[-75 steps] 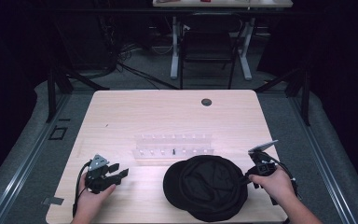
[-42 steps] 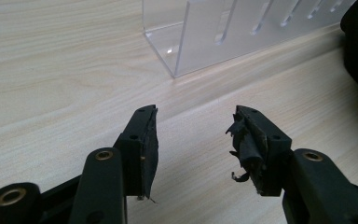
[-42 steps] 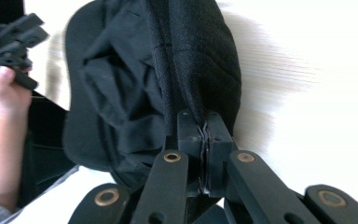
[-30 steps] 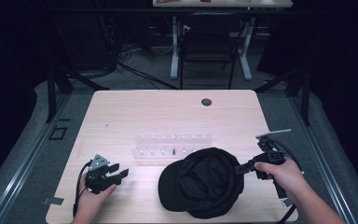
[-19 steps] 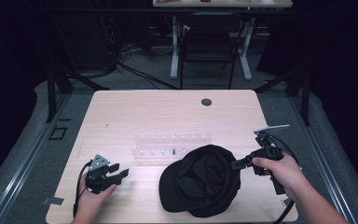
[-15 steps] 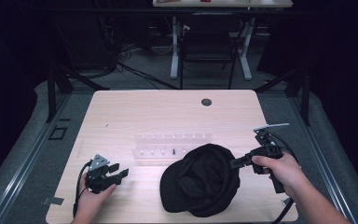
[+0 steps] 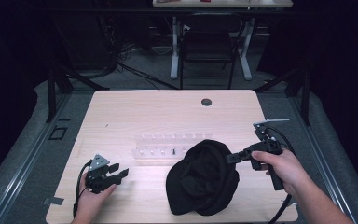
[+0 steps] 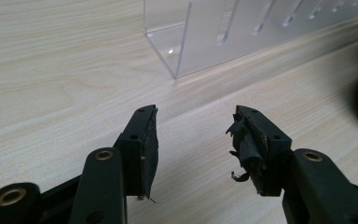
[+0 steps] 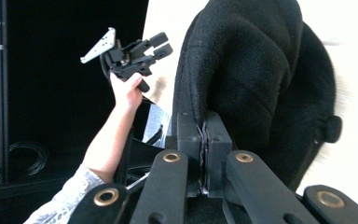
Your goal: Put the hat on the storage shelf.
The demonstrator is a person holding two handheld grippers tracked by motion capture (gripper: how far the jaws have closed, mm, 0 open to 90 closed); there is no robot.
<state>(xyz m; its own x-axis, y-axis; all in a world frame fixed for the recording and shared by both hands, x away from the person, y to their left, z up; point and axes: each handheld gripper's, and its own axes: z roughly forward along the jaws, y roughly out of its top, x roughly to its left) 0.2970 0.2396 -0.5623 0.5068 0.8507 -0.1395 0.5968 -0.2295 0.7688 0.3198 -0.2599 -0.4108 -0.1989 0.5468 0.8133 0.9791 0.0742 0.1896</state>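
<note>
Since earlier, right gripper (image 7: 233, 157) fingers are lifting the pinched black cap (image 7: 203, 177) off the desk (image 7: 168, 112); left gripper (image 7: 116, 171) idling wide; placement pending.

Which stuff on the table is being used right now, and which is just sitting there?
In use:
black cap
right gripper, jaws shut on the cap's edge

Just sitting:
clear plastic rack
left gripper, jaws open, holding nothing
round hole plug in the table
</note>
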